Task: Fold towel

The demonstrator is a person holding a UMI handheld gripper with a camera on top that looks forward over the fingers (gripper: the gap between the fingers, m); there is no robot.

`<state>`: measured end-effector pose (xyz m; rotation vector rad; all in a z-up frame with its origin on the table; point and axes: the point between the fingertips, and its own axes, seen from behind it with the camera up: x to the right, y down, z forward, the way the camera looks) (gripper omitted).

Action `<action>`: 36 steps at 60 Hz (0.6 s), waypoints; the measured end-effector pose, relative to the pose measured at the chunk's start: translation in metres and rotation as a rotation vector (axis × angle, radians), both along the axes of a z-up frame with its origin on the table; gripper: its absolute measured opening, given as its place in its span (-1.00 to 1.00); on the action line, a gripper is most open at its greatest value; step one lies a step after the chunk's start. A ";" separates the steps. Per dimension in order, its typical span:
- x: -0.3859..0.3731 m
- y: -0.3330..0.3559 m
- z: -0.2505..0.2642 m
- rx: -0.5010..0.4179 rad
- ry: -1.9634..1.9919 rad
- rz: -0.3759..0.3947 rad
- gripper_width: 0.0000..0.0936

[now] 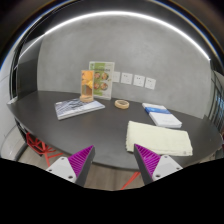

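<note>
A cream folded towel (158, 138) lies on the dark grey table (95, 125), just ahead of my right finger. My gripper (113, 160) hovers near the table's front edge with its purple pads (80, 158) set wide apart and nothing between them. The towel lies flat with its edges squared, and my fingers are not touching it.
A white and blue folded cloth (163, 118) lies beyond the towel. A tape roll (121, 104) sits mid-table, a leaflet stand (99, 79) at the back, a magazine (78, 107) to the left. Wall sockets (138, 81) are behind. Red chair legs (38, 150) show below the table's edge.
</note>
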<state>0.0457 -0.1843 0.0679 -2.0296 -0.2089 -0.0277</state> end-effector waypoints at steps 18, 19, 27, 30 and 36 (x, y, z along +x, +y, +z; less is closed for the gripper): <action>0.052 0.128 -0.039 -0.030 0.010 0.020 0.57; 0.052 0.132 -0.042 -0.033 0.009 0.024 0.55; 0.055 0.146 -0.076 -0.090 0.005 0.057 0.00; 0.061 0.147 -0.078 -0.078 0.004 0.042 -0.16; 0.077 0.150 -0.077 -0.041 -0.043 0.005 -0.92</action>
